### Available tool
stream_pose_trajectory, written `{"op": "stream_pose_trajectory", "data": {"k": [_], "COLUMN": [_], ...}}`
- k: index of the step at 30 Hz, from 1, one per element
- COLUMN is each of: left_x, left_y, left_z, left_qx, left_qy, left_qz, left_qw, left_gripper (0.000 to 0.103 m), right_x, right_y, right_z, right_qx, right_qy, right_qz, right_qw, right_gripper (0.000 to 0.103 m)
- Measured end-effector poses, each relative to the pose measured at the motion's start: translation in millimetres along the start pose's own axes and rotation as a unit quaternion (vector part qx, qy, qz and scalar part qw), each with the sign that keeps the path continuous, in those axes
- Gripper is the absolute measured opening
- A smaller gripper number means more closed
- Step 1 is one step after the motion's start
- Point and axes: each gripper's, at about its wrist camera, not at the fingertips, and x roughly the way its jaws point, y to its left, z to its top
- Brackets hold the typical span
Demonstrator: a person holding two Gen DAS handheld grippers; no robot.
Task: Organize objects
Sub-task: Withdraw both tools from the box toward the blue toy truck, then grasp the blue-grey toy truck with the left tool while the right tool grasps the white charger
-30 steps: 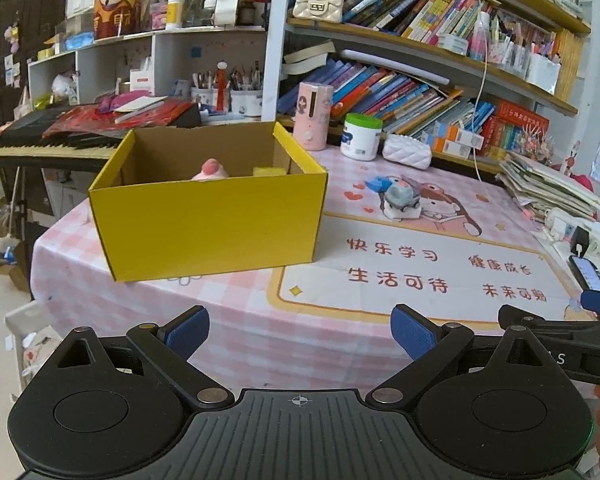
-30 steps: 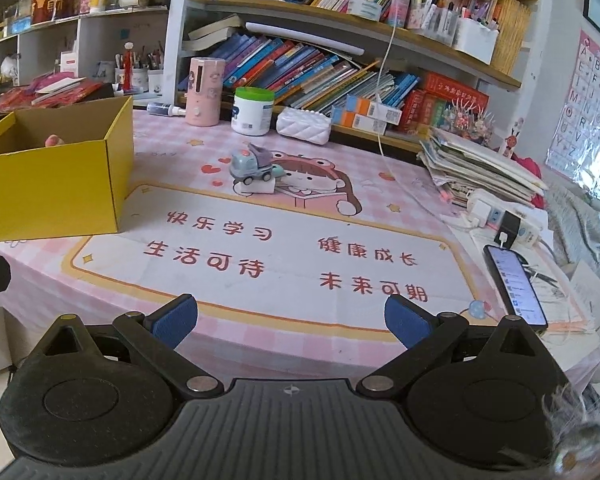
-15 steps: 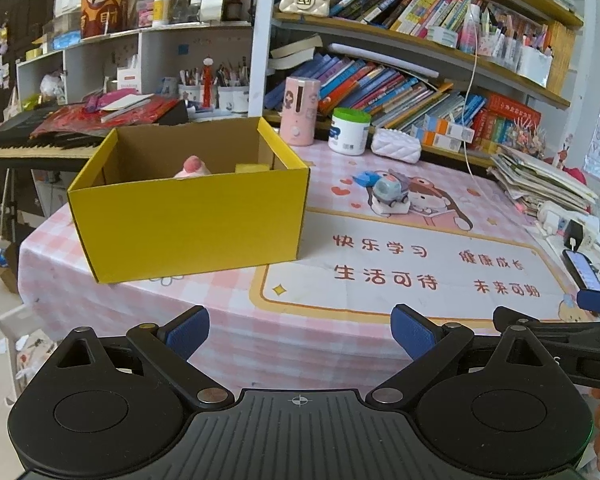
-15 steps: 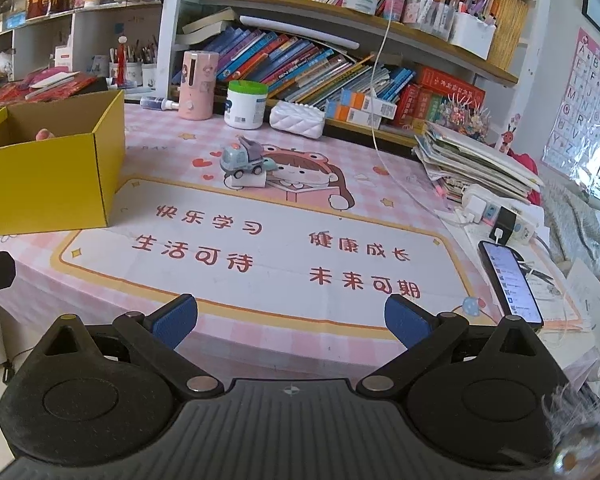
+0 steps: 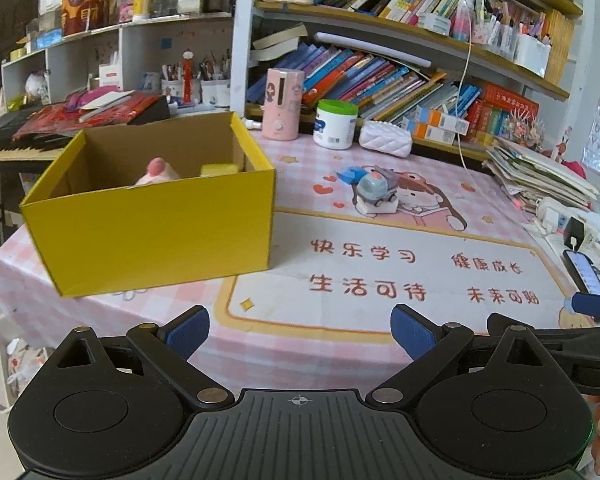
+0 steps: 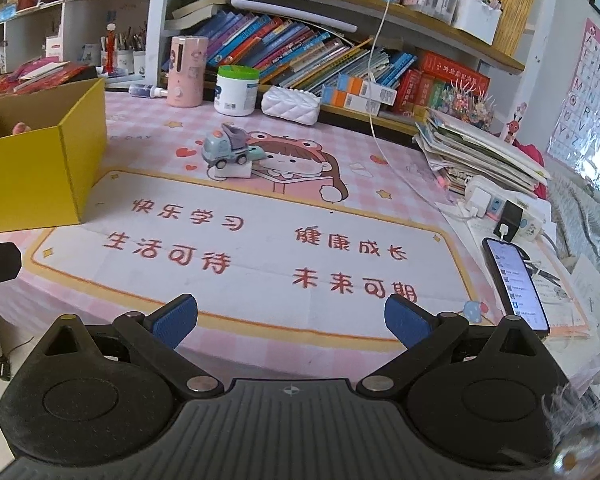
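— Tongs first: how do they stand?
— Left tongs (image 5: 299,330) gape empty at the lower centre; right tongs (image 6: 290,318) likewise, spread wide.
— And the things?
— Open yellow cardboard box (image 5: 156,228) sits left on the pink-checked desk (image 5: 340,184); the small grey toy truck (image 6: 225,152) stands well right of it, mid-frame.

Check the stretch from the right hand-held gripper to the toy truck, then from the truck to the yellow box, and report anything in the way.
Nothing visible blocks either stretch. Bare mat lies between the open right hand-held gripper and the toy truck, which sits on a white block. Only mat separates the truck from the yellow box, whose top is open.
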Motion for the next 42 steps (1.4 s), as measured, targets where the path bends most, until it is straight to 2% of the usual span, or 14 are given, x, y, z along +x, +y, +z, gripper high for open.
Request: {"op": "stream_pose_trajectory", "data": {"k": [22, 28, 33, 42], "left_x": [100, 142, 180, 220], "left_y": [-76, -97, -114, -126], "left_z": [67, 95, 113, 122], "left_qx": [-0.016, -0.021, -0.030, -0.032], "left_qy": [-0.007, -0.017, -0.008, 0.006], "left_qz": [0.013, 0.020, 0.024, 0.048], "left_qw": [0.9998, 0.9994, 0.9992, 0.9984], "left_gripper": [0.097, 0.097, 0.097, 0.097], "right_x": [105, 133, 155, 178], "right_y": [-74, -81, -83, -92], "right_z": [67, 85, 97, 108], "right_qx": [-0.033, -0.070, -0.101, -0.108], "right_qy": [0.014, 0.001, -0.010, -0.014], "right_qz": [0.034, 0.067, 0.083, 0.106], "right_qw": [0.999, 0.995, 0.991, 0.988], "right_gripper": [0.100, 0.100, 0.100, 0.100]}}
